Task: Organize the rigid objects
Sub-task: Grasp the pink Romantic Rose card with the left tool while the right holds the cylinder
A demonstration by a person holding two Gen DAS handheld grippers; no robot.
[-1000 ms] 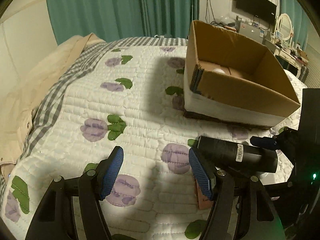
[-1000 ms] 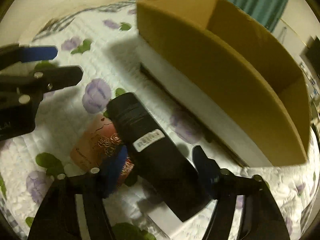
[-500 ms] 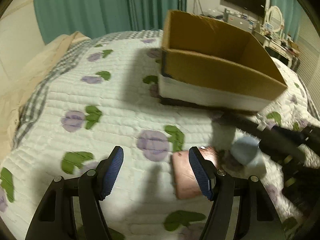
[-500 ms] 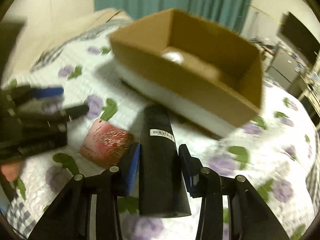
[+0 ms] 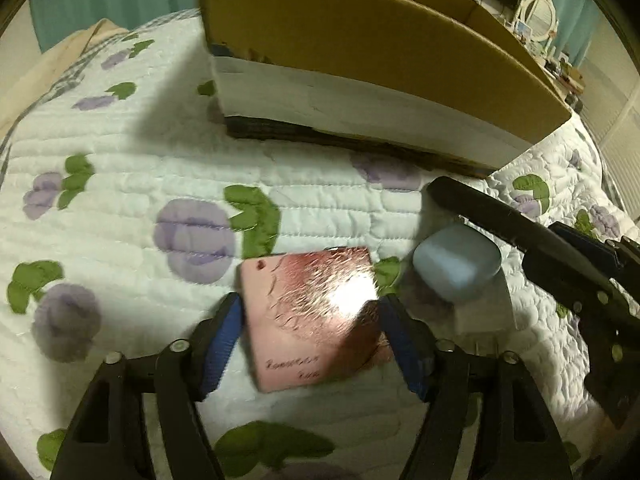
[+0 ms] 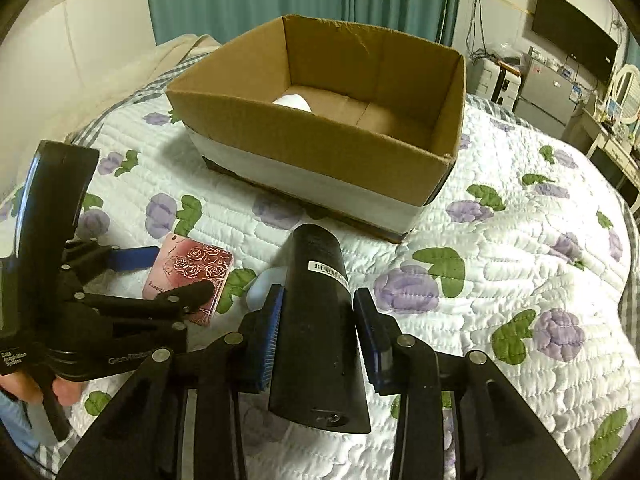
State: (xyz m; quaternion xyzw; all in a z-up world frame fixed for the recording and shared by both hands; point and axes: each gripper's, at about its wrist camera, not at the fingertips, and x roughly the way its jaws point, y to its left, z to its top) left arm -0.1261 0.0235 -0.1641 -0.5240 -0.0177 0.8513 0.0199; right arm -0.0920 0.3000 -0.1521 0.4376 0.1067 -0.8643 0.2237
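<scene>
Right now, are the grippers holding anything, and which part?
The right gripper holds the black cylinder by its sides, near the middle. The left gripper straddles the pink rose box, its fingers not clearly closed on it.

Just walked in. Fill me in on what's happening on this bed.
A person is tidying loose items into the cardboard box on the quilt. The right gripper is clamped on a black tube. The left gripper straddles a pink rose-patterned tin, not yet clearly closed. A pale blue case lies beside it.
</scene>
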